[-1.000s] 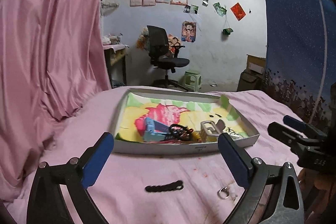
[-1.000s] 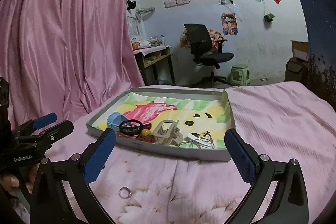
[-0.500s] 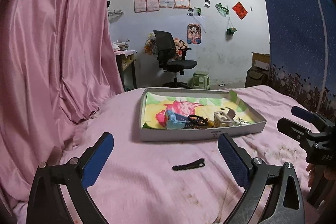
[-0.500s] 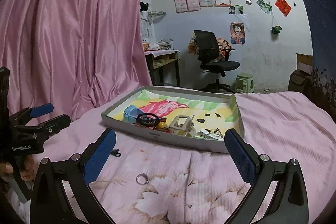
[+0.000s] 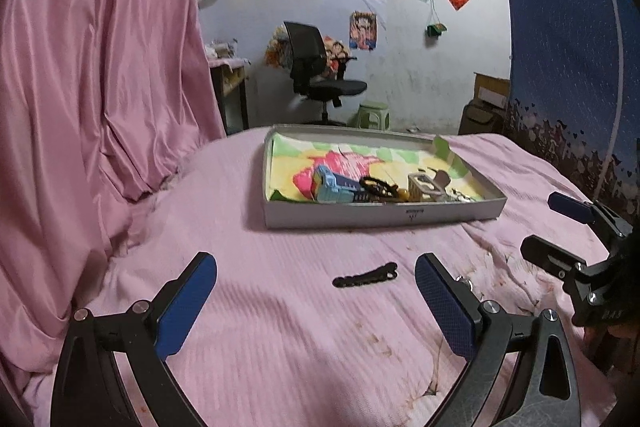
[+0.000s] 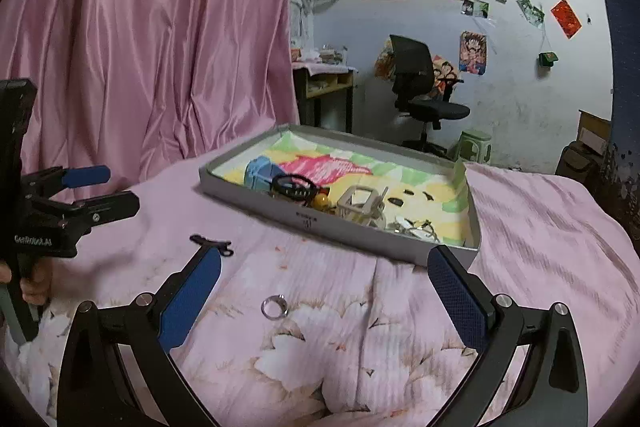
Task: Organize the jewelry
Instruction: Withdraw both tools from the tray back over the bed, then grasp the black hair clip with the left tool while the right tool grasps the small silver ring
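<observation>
A shallow grey box (image 5: 384, 217) (image 6: 256, 201) with a colourful cartoon lining sits on the pink bedspread. It holds a blue clip (image 5: 330, 187), a black bracelet (image 6: 294, 185), a beige clip (image 6: 360, 205) and small metal pieces (image 6: 412, 227). On the cloth in front of the box lie a black hair clip (image 5: 366, 277) (image 6: 212, 245) and a silver ring (image 6: 274, 307). My left gripper (image 5: 316, 299) (image 6: 94, 187) is open, with the black clip just beyond its tips. My right gripper (image 6: 326, 289) (image 5: 554, 231) is open too, the ring lying between its fingers.
A pink curtain (image 5: 100, 67) hangs along the left side. A blue patterned curtain (image 5: 572, 67) stands at the right. Beyond the bed are a black office chair (image 5: 320, 75), a green stool (image 5: 372, 115) and a desk (image 6: 324, 83).
Both grippers have drawn back from the box and dropped lower. The black clip and the ring now appear nearer their tips. Both stay open with nothing held.
</observation>
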`<state>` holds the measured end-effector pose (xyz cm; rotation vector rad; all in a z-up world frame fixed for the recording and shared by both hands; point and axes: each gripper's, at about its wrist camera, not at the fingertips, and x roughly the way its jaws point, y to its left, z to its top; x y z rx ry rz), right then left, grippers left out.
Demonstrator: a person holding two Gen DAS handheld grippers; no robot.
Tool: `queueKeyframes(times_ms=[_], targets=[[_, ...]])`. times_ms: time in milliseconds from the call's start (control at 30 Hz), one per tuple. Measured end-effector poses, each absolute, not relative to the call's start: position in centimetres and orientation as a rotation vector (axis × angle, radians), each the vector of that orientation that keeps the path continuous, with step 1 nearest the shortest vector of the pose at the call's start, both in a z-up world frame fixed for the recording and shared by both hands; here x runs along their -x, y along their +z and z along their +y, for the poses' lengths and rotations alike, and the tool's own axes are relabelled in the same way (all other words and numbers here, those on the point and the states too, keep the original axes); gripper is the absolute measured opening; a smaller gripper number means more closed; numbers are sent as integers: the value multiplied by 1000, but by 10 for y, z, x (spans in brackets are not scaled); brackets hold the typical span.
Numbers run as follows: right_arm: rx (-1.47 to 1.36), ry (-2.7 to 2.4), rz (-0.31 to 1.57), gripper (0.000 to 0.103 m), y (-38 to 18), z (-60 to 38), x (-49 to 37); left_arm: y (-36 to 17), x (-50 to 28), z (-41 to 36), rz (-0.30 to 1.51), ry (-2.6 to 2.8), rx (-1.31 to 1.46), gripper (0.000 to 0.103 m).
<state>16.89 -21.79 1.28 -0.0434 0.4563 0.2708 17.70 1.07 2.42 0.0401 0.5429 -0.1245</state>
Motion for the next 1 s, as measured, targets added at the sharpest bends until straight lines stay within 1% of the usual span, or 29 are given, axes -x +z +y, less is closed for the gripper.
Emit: queueKeyframes(times_ms=[300, 367, 433, 467, 533, 567, 600, 700, 733, 933, 1000], targets=[[21, 303, 569, 101, -3, -222, -184, 7, -200, 8, 682, -177, -20, 100], [22, 318, 588, 98, -6, -220, -187, 3, -205, 7, 707, -188, -19, 97], [28, 337, 614, 91, -10, -216, -191, -1, -211, 6, 740, -204, -21, 92], [31, 348, 632, 89, -13, -215, -193, -3, -215, 5, 755, -212, -22, 88], [34, 363, 663, 80, -18, -213, -197, -6, -223, 3, 790, -231, -25, 82], [33, 368, 676, 78, -21, -212, -198, -8, -227, 3, 807, -244, -23, 78], [30, 375, 691, 73, -23, -211, -200, -10, -231, 2, 827, -260, -21, 74], [21, 393, 723, 61, -29, -209, -205, -15, -240, -2, 863, -303, -30, 66], [20, 397, 729, 57, -31, -209, -207, -16, -242, -5, 868, -312, -37, 64], [33, 446, 764, 44, -39, -201, -211, -21, -255, -16, 888, -353, -80, 58], [38, 458, 774, 41, -41, -199, -212, -23, -259, -18, 897, -365, -85, 54]])
